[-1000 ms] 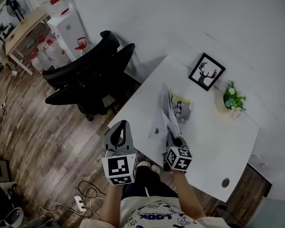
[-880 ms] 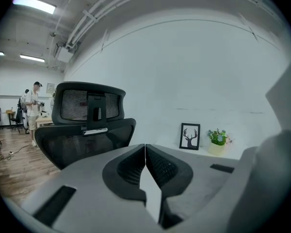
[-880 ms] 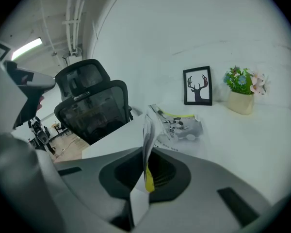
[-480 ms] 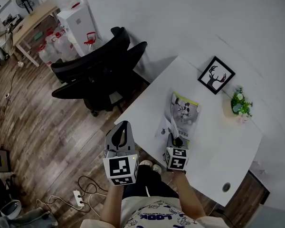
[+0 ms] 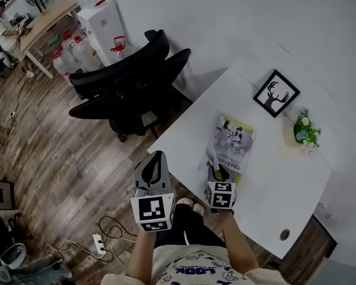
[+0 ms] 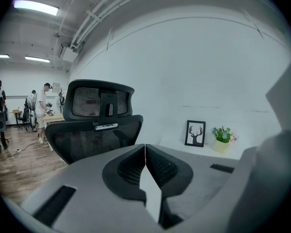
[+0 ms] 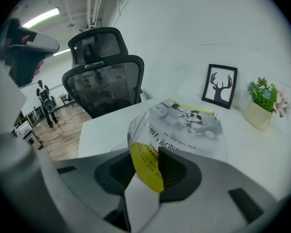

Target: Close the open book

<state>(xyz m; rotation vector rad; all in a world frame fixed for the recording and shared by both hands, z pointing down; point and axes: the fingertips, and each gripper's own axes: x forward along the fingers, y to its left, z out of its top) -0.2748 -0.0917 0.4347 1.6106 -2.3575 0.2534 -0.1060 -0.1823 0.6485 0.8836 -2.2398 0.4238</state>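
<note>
fallen nearly shut since a second ago, the book needs no hold, so your right tongs have just been opening off its corner; left tongs closed, empty.

Soft, even white light fills the room, coming from the ceiling strip lights, which bloom bright in the left gripper view. In the rather grey head view the white wall and table look flat and pale, and the office chair casts only a faint shadow on the wood floor. Both gripper views bend strongly and turn black at the corners. The book cover is sharp, while its near yellow page looks softer.
</note>
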